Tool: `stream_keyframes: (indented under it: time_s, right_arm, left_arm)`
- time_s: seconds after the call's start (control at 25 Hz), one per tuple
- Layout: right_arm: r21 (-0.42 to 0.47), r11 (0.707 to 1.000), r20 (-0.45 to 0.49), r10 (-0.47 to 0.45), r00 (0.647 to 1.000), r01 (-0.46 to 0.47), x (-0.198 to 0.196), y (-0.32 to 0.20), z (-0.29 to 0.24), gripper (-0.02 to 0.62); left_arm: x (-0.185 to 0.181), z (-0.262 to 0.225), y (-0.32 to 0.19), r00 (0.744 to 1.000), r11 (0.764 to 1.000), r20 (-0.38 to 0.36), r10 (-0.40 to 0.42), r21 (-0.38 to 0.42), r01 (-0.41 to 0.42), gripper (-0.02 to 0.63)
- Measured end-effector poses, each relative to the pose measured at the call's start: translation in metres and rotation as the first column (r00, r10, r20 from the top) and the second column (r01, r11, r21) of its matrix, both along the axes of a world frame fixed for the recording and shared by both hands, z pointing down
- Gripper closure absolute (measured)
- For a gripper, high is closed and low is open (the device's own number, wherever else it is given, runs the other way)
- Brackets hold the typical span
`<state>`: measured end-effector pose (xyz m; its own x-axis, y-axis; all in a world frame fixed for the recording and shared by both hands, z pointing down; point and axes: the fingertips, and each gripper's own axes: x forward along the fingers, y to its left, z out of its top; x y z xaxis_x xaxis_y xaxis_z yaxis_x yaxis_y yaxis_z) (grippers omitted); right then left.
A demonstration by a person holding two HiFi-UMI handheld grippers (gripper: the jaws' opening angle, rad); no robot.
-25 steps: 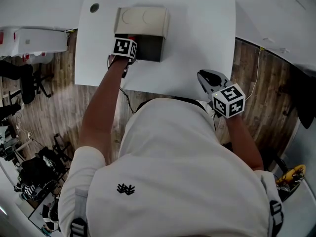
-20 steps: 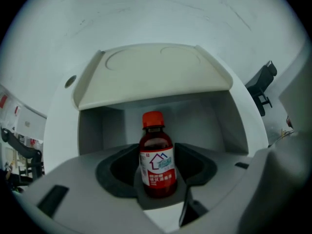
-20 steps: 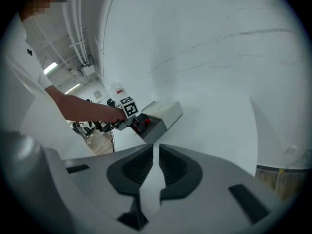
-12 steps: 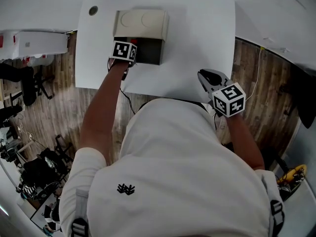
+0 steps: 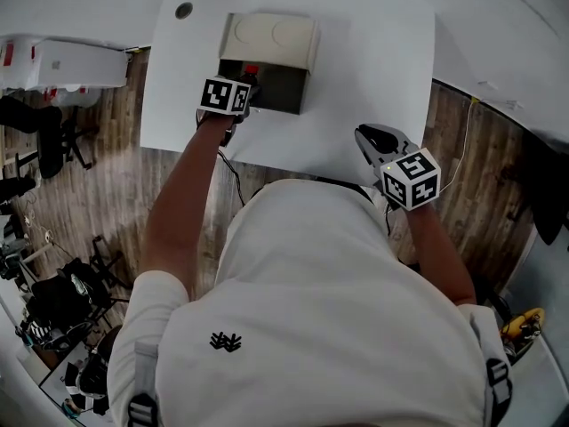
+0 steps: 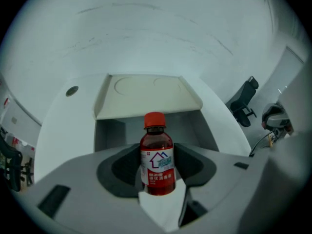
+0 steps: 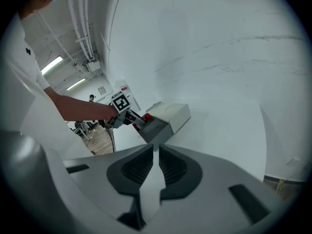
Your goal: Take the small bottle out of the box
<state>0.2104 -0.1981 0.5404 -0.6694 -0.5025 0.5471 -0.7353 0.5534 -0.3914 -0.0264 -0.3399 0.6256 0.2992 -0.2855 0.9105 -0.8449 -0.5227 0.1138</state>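
Note:
The small bottle (image 6: 157, 160), dark red with a red cap and a white label, stands upright between the pads of my left gripper (image 6: 157, 177), which press its sides. Behind it is the beige box (image 6: 146, 94), lying on its side with its dark opening toward me. In the head view the left gripper (image 5: 248, 87) is at the left part of the mouth of the box (image 5: 271, 38), and the bottle's cap (image 5: 252, 68) shows there. My right gripper (image 5: 371, 137) hovers at the table's near edge, jaws together on nothing (image 7: 156, 167).
The white table (image 5: 373, 60) has a round cable hole (image 5: 184, 11) at its far left corner. A white cabinet (image 5: 62, 60) and office chairs (image 5: 44, 149) stand on the wooden floor to the left. A cable (image 5: 458, 158) hangs off the right edge.
My left gripper has drawn back a little from the box mouth, and the bottle's red cap now shows more plainly. The right gripper has stayed put.

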Motion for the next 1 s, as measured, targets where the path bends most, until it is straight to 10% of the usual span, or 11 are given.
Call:
stream_keyframes:
  time_s: [1.0]
  right_arm:
    - [0.066,0.991,-0.049,-0.111,0.993,0.115,-0.125,0.05,-0.028,0.557]
  left_arm:
    - [-0.04,-0.14,0.095,0.942,0.962,-0.327,0.075,0.273,0.018,0.385]
